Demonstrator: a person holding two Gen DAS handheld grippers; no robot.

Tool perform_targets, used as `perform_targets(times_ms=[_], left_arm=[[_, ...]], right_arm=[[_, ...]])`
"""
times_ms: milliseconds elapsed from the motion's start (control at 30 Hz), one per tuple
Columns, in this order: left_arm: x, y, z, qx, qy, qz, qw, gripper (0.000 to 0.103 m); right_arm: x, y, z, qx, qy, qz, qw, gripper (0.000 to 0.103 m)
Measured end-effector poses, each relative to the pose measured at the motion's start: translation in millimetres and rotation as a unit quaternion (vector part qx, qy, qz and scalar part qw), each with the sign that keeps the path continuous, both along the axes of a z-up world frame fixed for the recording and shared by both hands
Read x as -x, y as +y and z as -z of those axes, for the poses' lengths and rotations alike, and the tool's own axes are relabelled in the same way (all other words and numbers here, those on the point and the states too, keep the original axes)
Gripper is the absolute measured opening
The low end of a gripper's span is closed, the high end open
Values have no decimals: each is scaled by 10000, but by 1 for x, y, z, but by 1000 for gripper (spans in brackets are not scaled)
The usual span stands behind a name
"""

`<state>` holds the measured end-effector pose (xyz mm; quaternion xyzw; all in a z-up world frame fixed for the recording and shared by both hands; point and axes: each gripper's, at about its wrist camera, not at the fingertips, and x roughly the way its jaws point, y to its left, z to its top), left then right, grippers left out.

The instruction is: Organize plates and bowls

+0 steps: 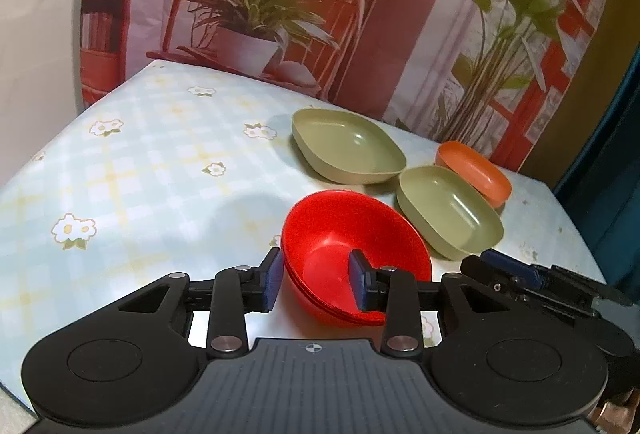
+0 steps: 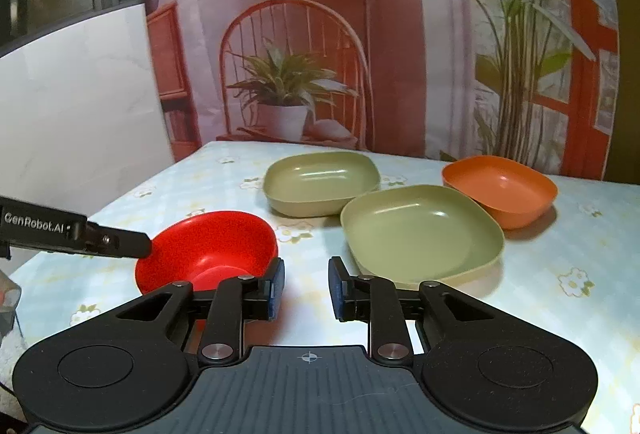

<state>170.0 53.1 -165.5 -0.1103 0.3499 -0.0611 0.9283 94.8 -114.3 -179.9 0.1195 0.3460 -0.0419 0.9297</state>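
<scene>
A stack of red round bowls (image 1: 352, 234) sits on the table near its front. My left gripper (image 1: 316, 280) is open, its jaws astride the bowls' near wall, one pad outside and one inside; it does not clamp. The red bowls (image 2: 216, 246) also show in the right wrist view, with the left gripper (image 2: 120, 240) at their left rim. My right gripper (image 2: 306, 288) is open and empty, above the cloth between the red bowls and a green square plate (image 2: 420, 230). A second green plate (image 2: 320, 181) and an orange bowl (image 2: 500, 189) lie behind.
The table (image 1: 120, 173) has a pale checked cloth with flowers. A printed backdrop (image 2: 360, 33) of a chair and plants hangs at its far edge. A white wall (image 2: 80, 113) is on the left. In the left wrist view the right gripper (image 1: 540, 282) is at the right.
</scene>
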Motion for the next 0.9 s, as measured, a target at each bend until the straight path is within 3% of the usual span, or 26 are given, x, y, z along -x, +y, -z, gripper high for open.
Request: perform_targets(times_ms=[233,367,633,767,900], left_arm=[[0,0,4,-86,59,50,9999,41],[-1,1,6,-94,106,10,9999,42],[-3,5,5,-95,88,-168,9998,42],[-12,19,-4,157,26,-268,9995,42],[-24,19,-25,-28,-167,-36,9998,42]], right_arm=[[2,-1,1,-84,10,11,10000,23],[2,-2,2,-107,18,41,9999,28],[3,-9,4,-263,-1,127,9996,27],[3,-25,-1,-416,-113,316,9986,27],[-1,-51,-14,-317,-238,396,9984,27]])
